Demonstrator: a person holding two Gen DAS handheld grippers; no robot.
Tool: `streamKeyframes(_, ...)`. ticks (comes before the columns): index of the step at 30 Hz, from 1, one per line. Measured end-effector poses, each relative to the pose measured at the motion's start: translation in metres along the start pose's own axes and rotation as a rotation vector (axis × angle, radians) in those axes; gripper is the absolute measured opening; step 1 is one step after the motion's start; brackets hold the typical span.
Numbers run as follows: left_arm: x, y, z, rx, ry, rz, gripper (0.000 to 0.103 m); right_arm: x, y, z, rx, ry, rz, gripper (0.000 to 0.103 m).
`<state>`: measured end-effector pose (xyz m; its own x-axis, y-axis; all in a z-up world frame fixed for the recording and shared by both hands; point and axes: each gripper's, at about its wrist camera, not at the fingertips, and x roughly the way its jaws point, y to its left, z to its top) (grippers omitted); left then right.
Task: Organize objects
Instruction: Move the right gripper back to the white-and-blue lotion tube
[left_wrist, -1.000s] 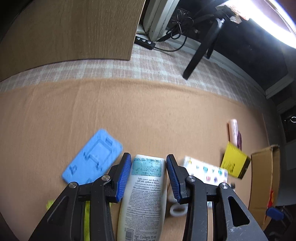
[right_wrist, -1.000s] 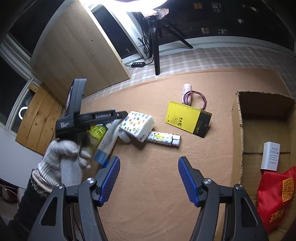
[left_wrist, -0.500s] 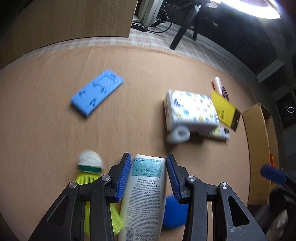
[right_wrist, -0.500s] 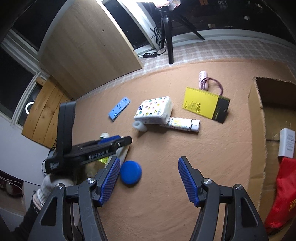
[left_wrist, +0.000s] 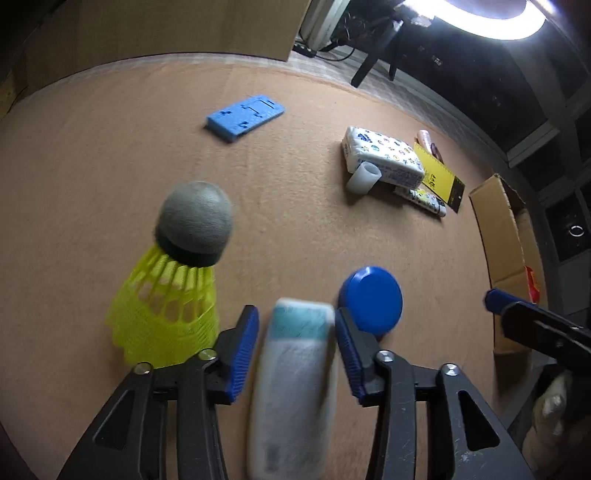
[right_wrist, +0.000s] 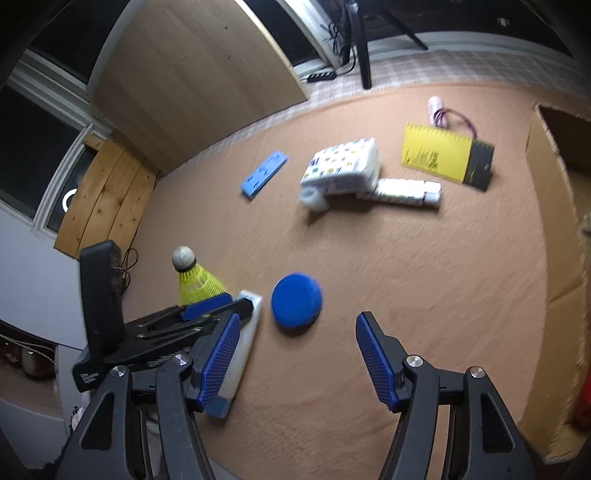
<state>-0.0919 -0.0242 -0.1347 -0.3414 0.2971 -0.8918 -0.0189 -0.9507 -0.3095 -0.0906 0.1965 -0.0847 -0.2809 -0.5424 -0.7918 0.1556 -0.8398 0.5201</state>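
Note:
A white lotion tube (left_wrist: 291, 387) with a teal label sits blurred between the jaws of my left gripper (left_wrist: 295, 310). The jaws are opening and a thin gap shows on each side of the tube. In the right wrist view the tube (right_wrist: 240, 350) lies along the tan mat under the left gripper (right_wrist: 221, 308). A yellow shuttlecock (left_wrist: 173, 295) stands just left of it and a round blue lid (left_wrist: 371, 299) lies just right. My right gripper (right_wrist: 299, 316) is open and empty, close behind the blue lid (right_wrist: 295, 304).
Farther out on the mat lie a blue flat plate (left_wrist: 245, 116), a patterned white pack (left_wrist: 382, 155) with a small white cup (left_wrist: 364, 177), a patterned tube (right_wrist: 406, 190) and a yellow booklet (right_wrist: 439, 155). A cardboard box (right_wrist: 546, 221) stands at the right edge.
My left gripper carried the tube back across the mat to between the shuttlecock and blue lid, then its jaws widened off the tube. My right gripper drew nearer the blue lid.

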Motion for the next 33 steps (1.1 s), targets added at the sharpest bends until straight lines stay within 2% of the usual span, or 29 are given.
streamKeyframes(4, -0.023, 0.010, -0.013, 0.014, -0.023, -0.002, 0.057, 0.011, 0.008, -0.012, 0.000, 0.039, 0.025, 0.062)
streamKeyframes(9, -0.039, 0.018, -0.037, 0.051, 0.011, -0.041, 0.058, 0.030, 0.022, -0.026, -0.012, 0.094, 0.053, 0.062)
streamKeyframes(13, -0.036, 0.019, -0.049, 0.058, 0.032, -0.054, 0.058, 0.044, 0.034, -0.033, -0.014, 0.125, 0.074, 0.062)
streamKeyframes(28, -0.021, 0.012, -0.070, 0.054, 0.071, -0.103, 0.058, 0.078, 0.052, -0.034, -0.031, 0.174, 0.053, 0.061)
streamKeyframes(33, -0.018, 0.007, -0.071, 0.054, 0.075, -0.115, 0.057, 0.085, 0.053, -0.037, -0.037, 0.206, 0.053, 0.055)
